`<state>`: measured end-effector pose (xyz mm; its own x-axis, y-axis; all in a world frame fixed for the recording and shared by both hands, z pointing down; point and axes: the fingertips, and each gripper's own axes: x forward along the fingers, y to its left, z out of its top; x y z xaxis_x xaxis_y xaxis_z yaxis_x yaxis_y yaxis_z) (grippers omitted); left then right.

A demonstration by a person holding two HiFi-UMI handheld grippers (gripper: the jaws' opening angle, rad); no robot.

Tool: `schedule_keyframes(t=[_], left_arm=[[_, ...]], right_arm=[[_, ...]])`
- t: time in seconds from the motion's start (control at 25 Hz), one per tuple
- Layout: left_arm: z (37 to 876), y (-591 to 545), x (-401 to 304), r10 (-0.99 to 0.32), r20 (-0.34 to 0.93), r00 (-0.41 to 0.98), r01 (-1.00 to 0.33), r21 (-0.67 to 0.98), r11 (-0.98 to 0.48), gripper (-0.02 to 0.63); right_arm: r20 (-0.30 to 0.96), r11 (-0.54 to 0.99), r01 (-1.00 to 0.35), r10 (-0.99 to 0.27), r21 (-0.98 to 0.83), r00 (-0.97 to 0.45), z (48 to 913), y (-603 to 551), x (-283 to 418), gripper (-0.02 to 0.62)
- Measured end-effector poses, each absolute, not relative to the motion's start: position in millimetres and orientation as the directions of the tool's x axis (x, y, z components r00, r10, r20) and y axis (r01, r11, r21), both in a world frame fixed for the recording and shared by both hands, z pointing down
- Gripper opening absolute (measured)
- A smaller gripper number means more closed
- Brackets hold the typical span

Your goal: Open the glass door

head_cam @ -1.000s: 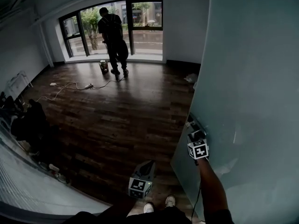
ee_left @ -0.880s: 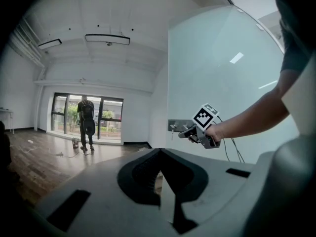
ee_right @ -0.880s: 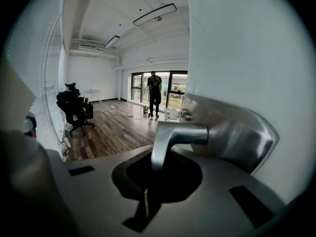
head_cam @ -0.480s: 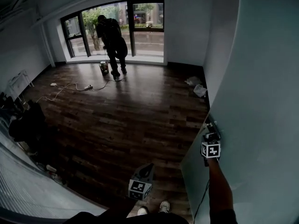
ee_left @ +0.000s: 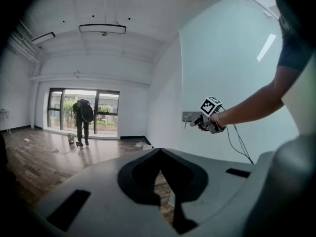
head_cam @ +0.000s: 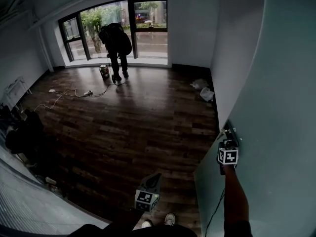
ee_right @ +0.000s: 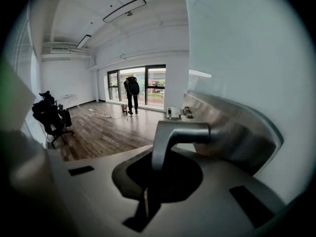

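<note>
Glass door (head_cam: 276, 107) blocks passage right of the right tongs (head_cam: 228, 138); floor (head_cam: 138, 127) ahead and left of the left tongs (head_cam: 156, 177) lies open.

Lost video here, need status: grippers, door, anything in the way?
Right gripper shut on door handle. Left gripper shut, empty. Glass door partly open. Person far off by window.

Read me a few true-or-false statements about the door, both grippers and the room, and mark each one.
1. The right gripper is shut on the silver metal lever handle of the frosted glass door. True.
2. The left gripper grips that handle too. False: it hangs low over the dark wooden floor, holding nothing.
3. A white cable lies on the floor. True.
4. The person by the far window sits on a chair. False: the person stands, bent forward.
</note>
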<state>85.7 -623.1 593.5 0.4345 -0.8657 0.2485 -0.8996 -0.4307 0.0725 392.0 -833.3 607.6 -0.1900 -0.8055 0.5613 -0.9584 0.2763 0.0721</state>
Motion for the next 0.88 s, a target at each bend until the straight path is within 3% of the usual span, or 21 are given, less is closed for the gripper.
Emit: schedule_keyframes(t=[0.4,0.6,0.72,0.88], left_arm=[[580,-617,94,-0.859,0.222,0.461,-0.886,0.05,-0.462,0.006],[584,-601,79,-0.869,0.206,0.45,-0.892,0.062,-0.447,0.006],[580,-586,53,-0.883,0.203,0.422,-0.906,0.067,-0.418,0.006],[575,-566,24,-0.895,0.2,0.4,-0.916,0.075,-0.393,0.006]], right_arm=[[0.735,0.331,-0.939,-0.66,0.096,-0.157,602,-813,409,0.022],[0.766,0.328,-0.938,-0.631,0.116,-0.126,592,-802,407,0.126],[0.697,0.254,-0.949,-0.715,0.184,-0.056,575,-786,411,0.165],[0.456,0.117,-0.919,-0.887,0.376,0.073,515,-745,402,0.201]])
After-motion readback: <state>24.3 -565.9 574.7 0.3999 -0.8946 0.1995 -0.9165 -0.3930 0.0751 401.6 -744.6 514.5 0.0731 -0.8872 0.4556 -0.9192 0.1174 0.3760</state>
